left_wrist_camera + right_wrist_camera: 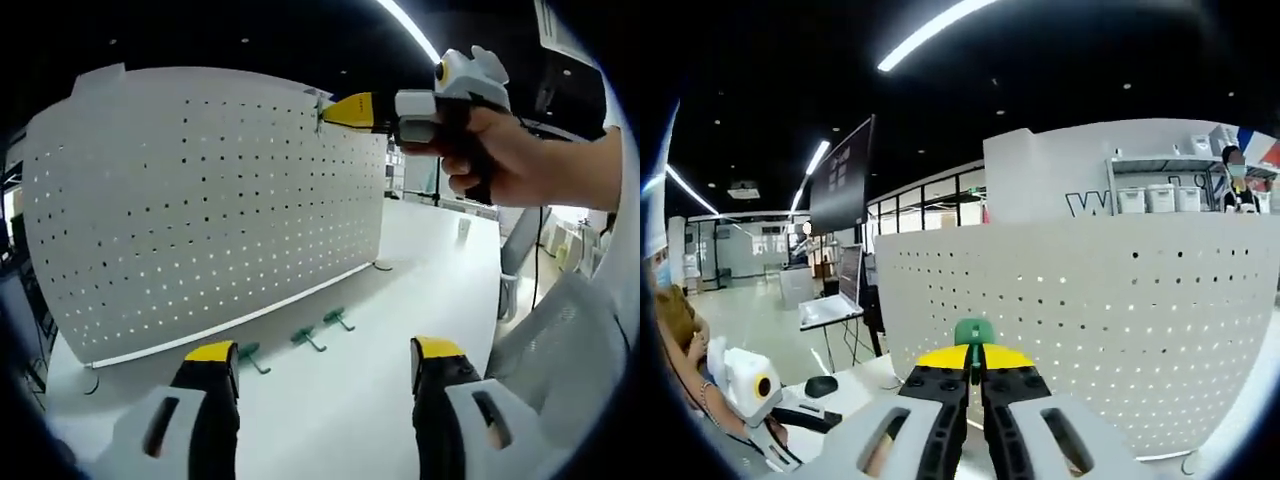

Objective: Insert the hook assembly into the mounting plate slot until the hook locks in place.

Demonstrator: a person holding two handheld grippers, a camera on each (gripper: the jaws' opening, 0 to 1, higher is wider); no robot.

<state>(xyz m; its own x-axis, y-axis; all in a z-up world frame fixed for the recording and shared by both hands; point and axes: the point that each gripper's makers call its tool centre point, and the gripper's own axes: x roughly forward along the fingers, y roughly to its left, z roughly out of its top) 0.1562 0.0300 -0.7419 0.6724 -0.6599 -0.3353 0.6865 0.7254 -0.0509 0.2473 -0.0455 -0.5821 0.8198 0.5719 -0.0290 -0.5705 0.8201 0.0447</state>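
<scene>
A white pegboard (200, 200) stands upright on a white table (430, 270). Three green hooks (308, 338) lie on the table along its base. My left gripper (325, 352) hovers low over the table in front of them, open, with nothing between its yellow-tipped fingers. A hand holds my right gripper (335, 112) at the board's top right corner. In the right gripper view this gripper (975, 355) is shut on a green hook (973, 330), whose top pokes out above the jaws and faces the pegboard (1120, 320). I cannot tell whether the hook touches the board.
Behind the board's left end stand a dark screen (843, 175) and an open laptop (835, 300). A mouse (820, 385) lies on the table. Shelves with white boxes (1160, 198) rise at the back right. A person (675, 320) sits at the left edge.
</scene>
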